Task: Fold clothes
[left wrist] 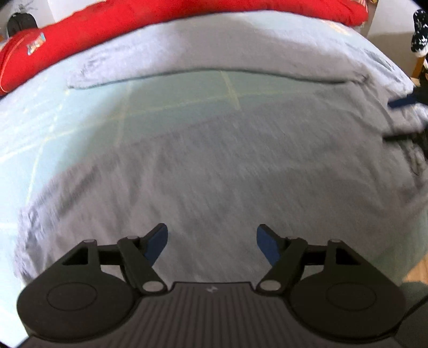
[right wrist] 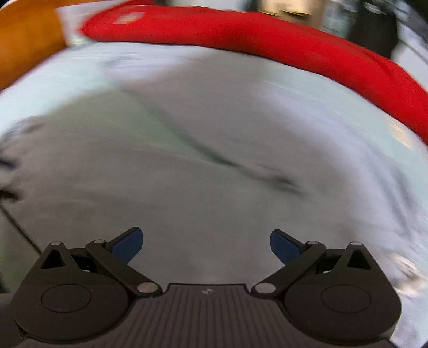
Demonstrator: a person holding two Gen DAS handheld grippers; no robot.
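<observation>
Pale sheet [left wrist: 53, 120] bare left | grey garment [left wrist: 214, 166] spread | left tongs [left wrist: 211, 242], right tongs [right wrist: 206, 245] agape, empty

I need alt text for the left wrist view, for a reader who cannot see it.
The open left gripper, blue pads apart and holding nothing, hovers over a grey garment spread on a pale green sheet. A red cushion lies along the far edge, and the right gripper's fingers enter at the right. The picture is motion-blurred.
</observation>
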